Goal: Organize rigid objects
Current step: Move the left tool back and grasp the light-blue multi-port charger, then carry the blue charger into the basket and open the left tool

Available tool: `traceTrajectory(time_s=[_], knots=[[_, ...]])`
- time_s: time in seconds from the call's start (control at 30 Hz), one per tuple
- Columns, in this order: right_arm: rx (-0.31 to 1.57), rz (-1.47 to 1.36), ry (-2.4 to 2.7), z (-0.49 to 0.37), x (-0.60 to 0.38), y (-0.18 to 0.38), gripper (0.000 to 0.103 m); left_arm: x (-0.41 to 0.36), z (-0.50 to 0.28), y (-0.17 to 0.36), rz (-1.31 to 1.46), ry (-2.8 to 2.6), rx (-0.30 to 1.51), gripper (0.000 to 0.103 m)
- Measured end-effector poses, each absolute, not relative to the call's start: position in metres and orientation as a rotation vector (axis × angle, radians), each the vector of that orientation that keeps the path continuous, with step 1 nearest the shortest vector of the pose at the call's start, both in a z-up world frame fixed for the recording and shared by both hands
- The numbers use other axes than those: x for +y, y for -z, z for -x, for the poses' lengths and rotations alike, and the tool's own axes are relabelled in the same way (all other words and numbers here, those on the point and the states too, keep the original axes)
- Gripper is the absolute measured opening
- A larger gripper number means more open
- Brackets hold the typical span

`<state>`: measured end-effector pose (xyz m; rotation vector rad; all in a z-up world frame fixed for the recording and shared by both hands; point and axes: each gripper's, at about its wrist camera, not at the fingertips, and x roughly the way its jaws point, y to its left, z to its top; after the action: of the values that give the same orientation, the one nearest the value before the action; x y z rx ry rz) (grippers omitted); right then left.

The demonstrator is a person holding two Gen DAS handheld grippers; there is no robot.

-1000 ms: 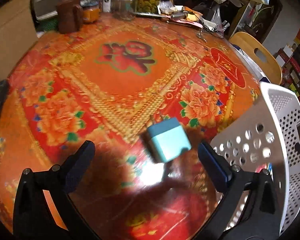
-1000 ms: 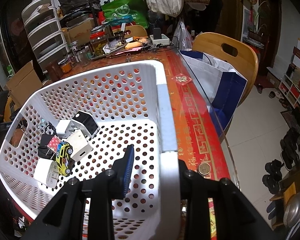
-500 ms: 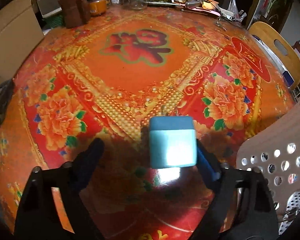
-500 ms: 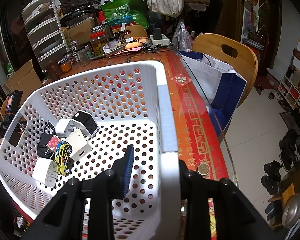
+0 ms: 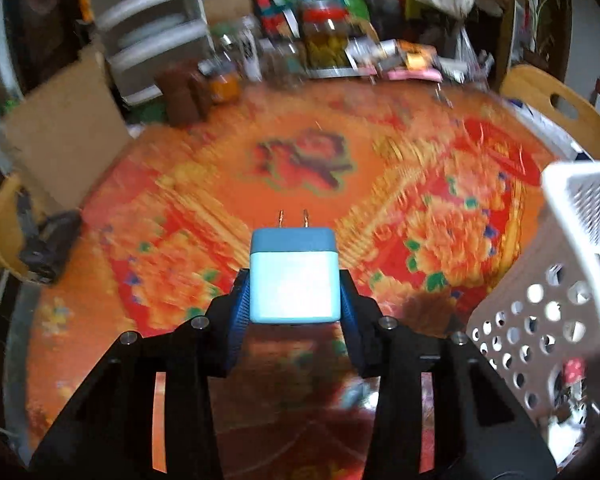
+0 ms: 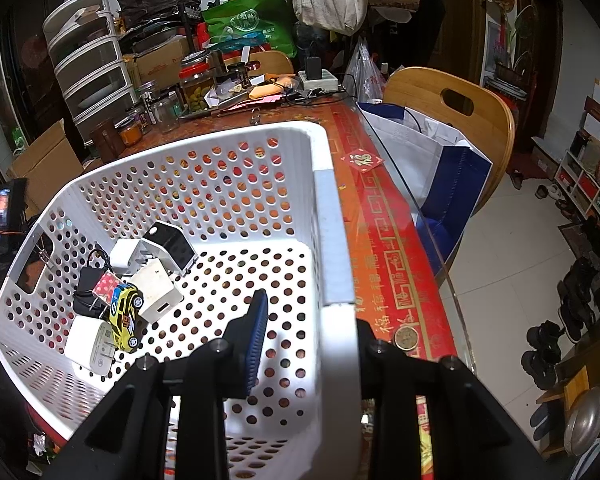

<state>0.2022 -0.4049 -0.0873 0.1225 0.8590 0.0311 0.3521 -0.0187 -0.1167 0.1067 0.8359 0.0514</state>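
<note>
Here, left gripper (image 5: 294, 296) closed on the light blue plug adapter (image 5: 294, 280), blue pads pressing its two sides, prongs pointing to the far side. Adapter held clear above the orange-red floral tablecloth (image 5: 220, 184), shadow visible beneath the fingers. White perforated basket (image 5: 580, 264) just to the right of the held adapter, its near corner in view. Background blurred; jars (image 5: 324, 36) and a drawer unit (image 5: 148, 32) at the far edge of the table, cardboard box (image 5: 64, 144) at far left. Right gripper (image 6: 304, 332) clamped on the right wall (image 6: 332, 264) of the same basket, narrow opening, blue pad (image 6: 258, 332) inside the basket and the other finger outside the rim. Inside the basket, grouped at the near left: yellow toy car (image 6: 126, 316), white chargers (image 6: 156, 284), a black-and-white adapter (image 6: 172, 246), a black cabled unit (image 6: 86, 292). Remaining basket floor bare. Coin (image 6: 406, 338) on the red table edge just right of the right gripper. Wooden chair (image 6: 460, 108) with a white-and-blue bag (image 6: 440, 160) farther right.
</note>
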Motion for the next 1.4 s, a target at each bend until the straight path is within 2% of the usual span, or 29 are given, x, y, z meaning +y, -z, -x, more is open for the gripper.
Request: traceTrajectory(time_s=[0.43,0.8,1.07,1.4], knots=[[0.859,-0.117,-0.04,-0.203,-0.41,0.086,0.03,0.014,-0.28,0.036,-0.09,-0.109,0.646,0.039],[0.854,-0.118,-0.049,-0.202,-0.409,0.085,0.03,-0.024,-0.233,-0.017,-0.126,-0.062,0.592,0.039],[0.853,-0.117,-0.051,-0.203,-0.407,0.085,0.03,-0.08,-0.222,-0.028,-0.183,0.015,0.592,0.039],[0.852,-0.118,-0.052,-0.202,-0.406,0.085,0.031,-0.144,-0.228,-0.016,-0.234,0.143,0.648,0.039]])
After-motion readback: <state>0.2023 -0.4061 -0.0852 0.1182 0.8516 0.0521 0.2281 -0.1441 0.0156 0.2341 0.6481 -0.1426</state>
